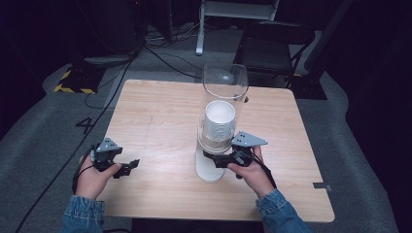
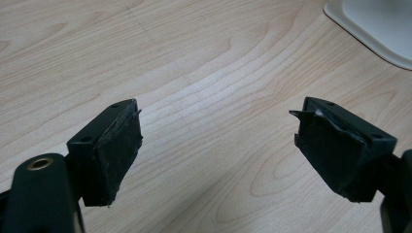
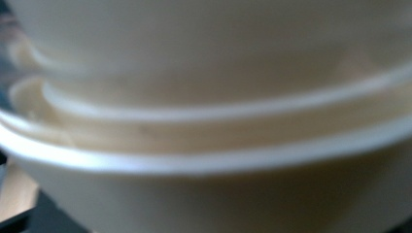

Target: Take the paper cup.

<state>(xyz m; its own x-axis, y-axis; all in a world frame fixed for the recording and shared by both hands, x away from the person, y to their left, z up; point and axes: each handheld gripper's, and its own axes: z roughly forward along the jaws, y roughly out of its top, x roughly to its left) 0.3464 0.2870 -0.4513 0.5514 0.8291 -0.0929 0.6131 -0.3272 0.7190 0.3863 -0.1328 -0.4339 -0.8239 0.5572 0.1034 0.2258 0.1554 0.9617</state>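
Blurred cream cup rims (image 3: 209, 160), nested stack

A light wooden surface (image 1: 160, 111) stands on grey carpet (image 1: 39, 131) in a dark room. Behind it sit a black folding chair (image 1: 272, 46) and a white stand (image 1: 233, 14); black cables (image 1: 165, 53) cross the floor beside yellow-black hazard tape (image 1: 68, 82).
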